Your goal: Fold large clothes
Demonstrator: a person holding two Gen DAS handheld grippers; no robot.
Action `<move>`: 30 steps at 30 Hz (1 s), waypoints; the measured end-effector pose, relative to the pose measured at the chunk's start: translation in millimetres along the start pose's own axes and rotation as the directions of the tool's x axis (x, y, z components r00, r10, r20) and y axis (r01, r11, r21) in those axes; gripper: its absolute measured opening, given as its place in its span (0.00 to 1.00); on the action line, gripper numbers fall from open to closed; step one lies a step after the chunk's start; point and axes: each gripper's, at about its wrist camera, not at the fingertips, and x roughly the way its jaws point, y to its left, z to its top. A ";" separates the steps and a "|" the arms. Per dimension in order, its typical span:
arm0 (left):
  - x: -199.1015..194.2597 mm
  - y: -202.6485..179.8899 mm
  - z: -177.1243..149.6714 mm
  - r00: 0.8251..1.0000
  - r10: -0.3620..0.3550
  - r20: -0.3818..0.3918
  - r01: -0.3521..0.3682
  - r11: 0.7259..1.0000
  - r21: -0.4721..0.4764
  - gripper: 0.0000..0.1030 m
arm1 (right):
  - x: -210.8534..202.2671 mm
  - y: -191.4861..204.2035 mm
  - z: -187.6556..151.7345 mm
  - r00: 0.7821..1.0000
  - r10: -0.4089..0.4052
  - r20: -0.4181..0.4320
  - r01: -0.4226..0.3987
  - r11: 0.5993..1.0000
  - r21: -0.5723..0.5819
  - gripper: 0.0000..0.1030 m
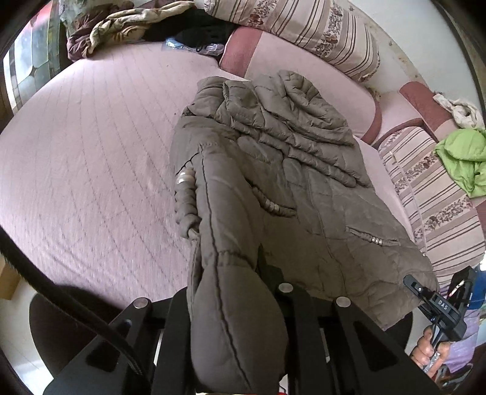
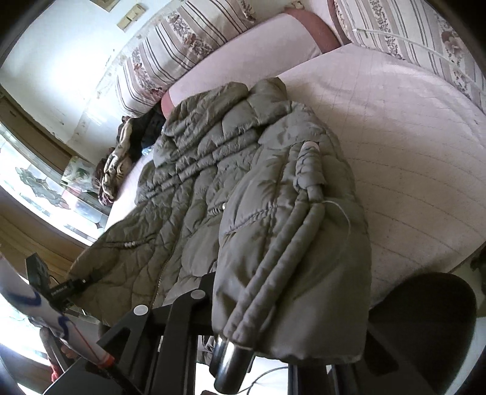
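Grey-brown quilted jacket (image 1: 273, 170) is lying on the pink bed (image 1: 91, 152); left gripper (image 1: 240, 319) is clamping one sleeve, right gripper (image 2: 273, 328) is pinching the other.

Pink quilted bed (image 1: 91, 145), striped floral pillows (image 1: 319, 30), green cloth (image 1: 461, 158), crumpled blanket (image 1: 112, 27)

One olive quilted jacket (image 1: 291, 170) lies on one pink bed (image 1: 91, 158). Two striped floral cushions (image 1: 309, 30) line its edge. One green garment (image 1: 461, 158) sits aside.
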 end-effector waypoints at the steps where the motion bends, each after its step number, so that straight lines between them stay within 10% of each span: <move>1: 0.2 -1.5 2.6 1.000 -0.003 0.000 0.003 1.000 -0.005 0.14 | -4.4 -0.7 -1.2 1.000 0.004 0.000 -0.004 1.000 0.001 0.17; 30: -35.3 -73.3 58.5 0.960 0.163 0.228 -0.209 0.958 0.195 0.14 | -26.1 50.3 81.1 0.996 0.068 0.061 -0.062 0.993 -0.096 0.17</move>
